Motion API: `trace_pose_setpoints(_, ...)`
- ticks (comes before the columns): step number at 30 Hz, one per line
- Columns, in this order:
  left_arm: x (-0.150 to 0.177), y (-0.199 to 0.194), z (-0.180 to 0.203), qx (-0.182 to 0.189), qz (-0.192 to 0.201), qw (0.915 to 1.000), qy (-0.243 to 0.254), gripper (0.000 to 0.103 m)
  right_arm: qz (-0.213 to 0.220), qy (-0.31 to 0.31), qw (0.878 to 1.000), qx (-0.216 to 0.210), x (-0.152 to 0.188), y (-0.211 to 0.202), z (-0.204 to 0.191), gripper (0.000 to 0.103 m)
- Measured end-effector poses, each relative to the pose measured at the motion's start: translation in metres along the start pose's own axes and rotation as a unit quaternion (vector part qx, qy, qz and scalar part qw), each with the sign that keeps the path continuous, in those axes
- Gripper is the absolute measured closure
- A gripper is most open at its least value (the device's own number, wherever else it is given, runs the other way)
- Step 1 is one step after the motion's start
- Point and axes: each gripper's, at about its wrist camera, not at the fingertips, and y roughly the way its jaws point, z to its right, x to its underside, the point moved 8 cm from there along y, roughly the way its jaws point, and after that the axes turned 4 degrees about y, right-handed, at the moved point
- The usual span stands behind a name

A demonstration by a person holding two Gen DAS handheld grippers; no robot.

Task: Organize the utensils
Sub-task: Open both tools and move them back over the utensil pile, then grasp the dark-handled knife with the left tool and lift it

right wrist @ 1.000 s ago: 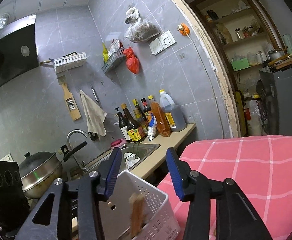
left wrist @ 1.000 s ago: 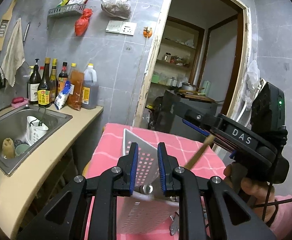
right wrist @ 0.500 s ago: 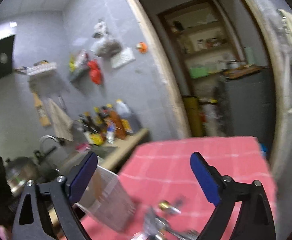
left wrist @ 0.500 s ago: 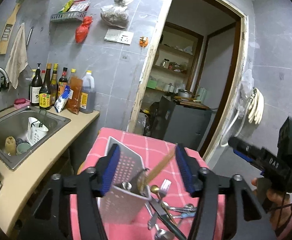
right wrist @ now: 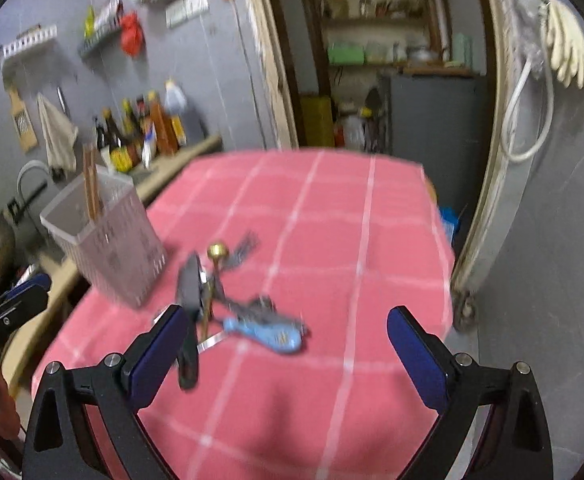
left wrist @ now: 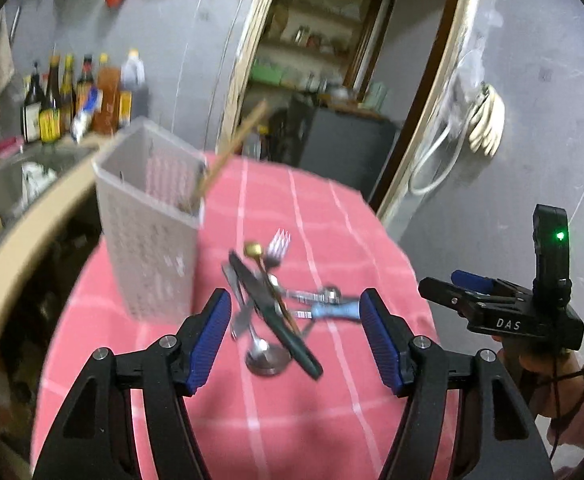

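Both the left gripper (left wrist: 295, 338) and the right gripper (right wrist: 287, 358) hover with jaws opening, nothing between them, above a utensil pile (left wrist: 269, 304) on the pink checked desk (left wrist: 332, 216). Just beside the pile stands a white perforated holder (left wrist: 147, 224), chopsticks (left wrist: 231, 152) leaning out.

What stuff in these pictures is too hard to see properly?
- Utensil pile: blurred and stacked in both views, so the count is unclear.
- White basket: its inside is hidden by its own wall; only wooden sticks poke out.
- Bottle labels: too small and blurred, left wrist view.
- Left gripper and right gripper: jaws opening, nothing between them; bodies cut off by the bottom edge.
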Motion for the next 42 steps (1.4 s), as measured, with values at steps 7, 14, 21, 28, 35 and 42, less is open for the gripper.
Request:
trace_pose_setpoints(7, 0.024, 0.043, -0.004, -0.018, -0.065, 0.9974, -0.026, 0.043, -0.063, -0.004, 0.998, -0.014, 0.024, 0.032, 0.007, 0.015)
trace_pose_setpoints(14, 0.026, 0.067, -0.015, -0.044, -0.087, 0.994, -0.05, 0.043, -0.094, -0.004, 0.995, -0.044, 0.024, 0.056, 0.008, 0.042)
trace_pose_setpoints(21, 0.019, 0.09, -0.015, -0.068, -0.093, 0.9925, -0.041, 0.044, -0.111, -0.013, 0.991, -0.073, 0.008, 0.077, 0.009, 0.048)
trace_pose_setpoints(28, 0.018, 0.116, -0.02, -0.075, -0.113, 0.9894, -0.052, 0.055, -0.134, -0.031, 0.985, -0.106, -0.005, 0.102, 0.007, 0.057)
trace_pose_setpoints(35, 0.022, 0.13, -0.022, -0.065, -0.145, 0.9841, -0.079, 0.069, -0.158, -0.031, 0.978, -0.136, -0.007, 0.12, 0.005, 0.072)
trace_pose_setpoints(42, 0.028, 0.136, -0.025, -0.074, -0.175, 0.9769, -0.097, 0.073, -0.197, -0.056, 0.966, -0.159, 0.004, 0.135, -0.003, 0.083)
